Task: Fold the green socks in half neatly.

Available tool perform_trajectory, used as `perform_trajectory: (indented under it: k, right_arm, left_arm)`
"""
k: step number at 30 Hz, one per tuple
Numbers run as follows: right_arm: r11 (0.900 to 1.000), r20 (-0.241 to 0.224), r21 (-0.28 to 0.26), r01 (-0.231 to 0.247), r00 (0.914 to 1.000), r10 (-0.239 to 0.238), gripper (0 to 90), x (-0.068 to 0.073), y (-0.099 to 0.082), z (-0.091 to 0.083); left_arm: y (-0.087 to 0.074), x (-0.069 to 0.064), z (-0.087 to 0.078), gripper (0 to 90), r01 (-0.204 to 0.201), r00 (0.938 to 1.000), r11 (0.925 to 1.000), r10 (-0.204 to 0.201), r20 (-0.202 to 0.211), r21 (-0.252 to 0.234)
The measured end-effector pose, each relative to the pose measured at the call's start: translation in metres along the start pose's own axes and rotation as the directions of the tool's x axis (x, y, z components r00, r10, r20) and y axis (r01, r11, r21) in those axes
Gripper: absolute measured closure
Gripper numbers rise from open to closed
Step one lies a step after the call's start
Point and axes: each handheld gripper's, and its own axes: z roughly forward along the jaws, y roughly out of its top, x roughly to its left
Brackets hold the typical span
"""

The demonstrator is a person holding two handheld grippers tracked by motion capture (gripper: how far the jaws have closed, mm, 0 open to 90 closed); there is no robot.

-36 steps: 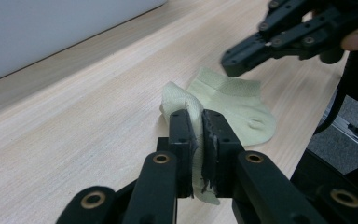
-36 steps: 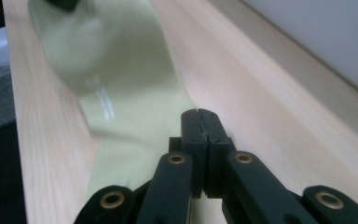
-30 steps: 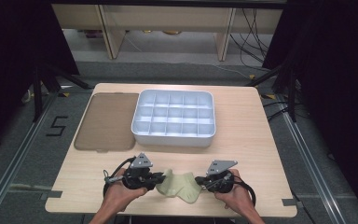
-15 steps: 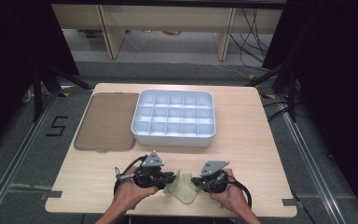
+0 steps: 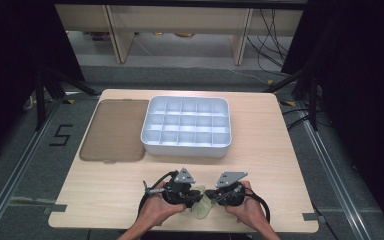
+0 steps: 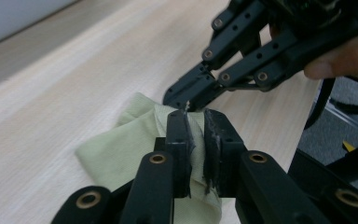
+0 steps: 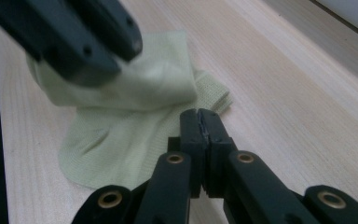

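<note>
Spanning the scene, a wooden table carries a white compartment tray at its middle, with a brown mat just beside the tray. Nearer the person than the tray lies a pale green cloth, folded at the table's near edge. The left gripper clamps a fold of cloth, while the right gripper, jaws pressed together, pinches its edge.

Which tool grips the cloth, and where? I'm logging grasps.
Both: the left tool pinches a raised fold of the green cloth; the right tool is shut on its edge.
</note>
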Motion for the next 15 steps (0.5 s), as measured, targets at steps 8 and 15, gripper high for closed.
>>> perform_trajectory:
  k: [8, 15]
  right_arm:
    - [0.9988, 0.009, -0.043, -0.023, 0.9997, 0.023, 88.1, -0.006, -0.001, -0.01]
    - [0.9967, 0.023, -0.073, -0.035, 0.999, 0.037, 87.5, -0.009, -0.003, -0.021]
  left_arm:
    - [-0.002, 0.0, 0.009, 77.2, 0.04, 0.9991, 0.9992, -0.04, 0.011, 0.003]
    - [-0.002, 0.0, 0.004, 60.1, 0.061, 0.9957, 0.9972, -0.058, 0.072, -0.042]
